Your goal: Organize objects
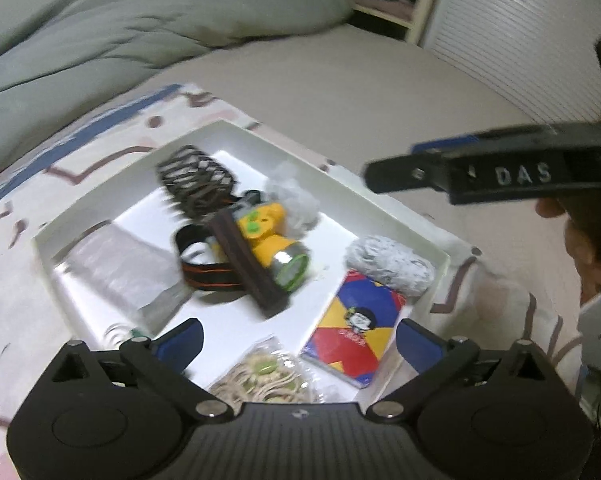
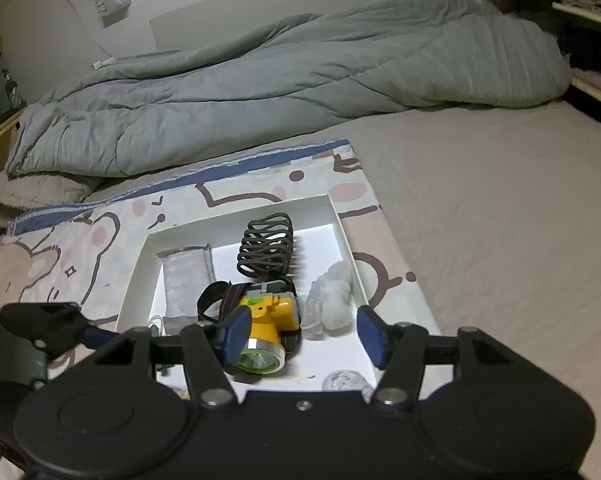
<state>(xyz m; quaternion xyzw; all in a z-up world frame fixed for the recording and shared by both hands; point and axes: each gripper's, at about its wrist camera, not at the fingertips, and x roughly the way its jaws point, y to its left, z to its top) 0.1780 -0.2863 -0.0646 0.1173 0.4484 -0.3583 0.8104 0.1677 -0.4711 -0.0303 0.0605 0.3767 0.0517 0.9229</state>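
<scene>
Left wrist view is showing a white tray lying on a patterned cloth on the bed, and nearly everything visible is already sitting inside it, so the organizing is looking well advanced. A yellow headlamp with its black-and-orange strap is lying near the tray's middle, with a dark brown bar resting across it. A dark hair claw is sitting toward the tray's far corner, a pale fluffy tuft just beside the headlamp near the far edge, a grey fuzzy roll at the right corner, a colourful card box just in front of it, a clear packet along the left edge, and a bag of rubber bands at the near edge. The left tool is hovering spread over the near edge, holding nothing. The right tool is also spread and empty, hanging above the headlamp in its own view. No loose item is showing on the cloth or bed outside the tray, so what is left is probably only tidying the arrangement, such as separating the bar from the headlamp, though the blur is leaving small details uncertain.
</scene>
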